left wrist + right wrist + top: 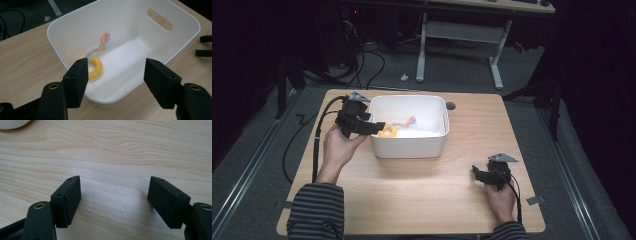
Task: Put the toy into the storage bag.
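Left tongs hung at the near-left corner of the white bin, tips just over the rim, pointing in. Its jaws were spread with nothing between them. The left gripper view showed the pads well apart, with bare bin floor behind the gap. The toy lay inside the bin on the floor, near the wall closest to those tongs: a yellow ring with a pastel braided tail running toward the far wall and ending in loose strands. It lay flat, touching nothing but the floor as far as could be told. No contact between the pads and the toy; the left pad only overlapped the ring in that view.

My read: the toy was already dropped off in the bin and the spread jaws fit a release rather than a reach, but the frames alone couldn't settle that. The angle over the rim makes sense either way, since it clears the wall.

Right tongs sat low over the counter at the near-right, well apart from the bin, held in the person's right hand. Jaws spread too, empty, only wood grain between the pads. Looked parked, out of the way so the left side had room.

The bin stood mid-counter, with a handle slot in its far wall. Striped sleeve on the left forearm.
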Motion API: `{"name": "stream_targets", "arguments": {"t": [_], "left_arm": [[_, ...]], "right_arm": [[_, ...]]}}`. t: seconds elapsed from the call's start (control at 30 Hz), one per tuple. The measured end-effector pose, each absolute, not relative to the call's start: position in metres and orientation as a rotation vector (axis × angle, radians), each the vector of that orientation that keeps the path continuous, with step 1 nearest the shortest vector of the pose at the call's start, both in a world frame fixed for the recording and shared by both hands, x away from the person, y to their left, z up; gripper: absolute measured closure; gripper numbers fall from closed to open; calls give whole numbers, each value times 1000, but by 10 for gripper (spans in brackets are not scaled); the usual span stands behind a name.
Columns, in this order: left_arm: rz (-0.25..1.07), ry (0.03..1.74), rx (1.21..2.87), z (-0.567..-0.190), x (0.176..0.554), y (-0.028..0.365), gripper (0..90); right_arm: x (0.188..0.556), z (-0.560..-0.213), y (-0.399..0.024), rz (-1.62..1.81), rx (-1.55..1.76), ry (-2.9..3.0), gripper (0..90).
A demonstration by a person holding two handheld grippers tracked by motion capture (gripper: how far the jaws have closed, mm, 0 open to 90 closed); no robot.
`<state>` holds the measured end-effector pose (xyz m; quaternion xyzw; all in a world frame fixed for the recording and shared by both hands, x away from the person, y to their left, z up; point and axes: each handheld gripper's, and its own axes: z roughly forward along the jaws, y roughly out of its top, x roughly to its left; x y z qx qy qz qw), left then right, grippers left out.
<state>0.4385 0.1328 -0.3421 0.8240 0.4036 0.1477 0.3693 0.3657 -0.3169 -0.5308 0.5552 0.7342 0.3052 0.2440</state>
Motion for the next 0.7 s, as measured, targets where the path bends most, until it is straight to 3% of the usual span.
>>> {"name": "stream_targets", "arguments": {"t": [0.7], "left_arm": [[435,1063,2033,-343,401,177,363]], "right_arm": [[366,-531,-317,835,1516,2006,271]]}}
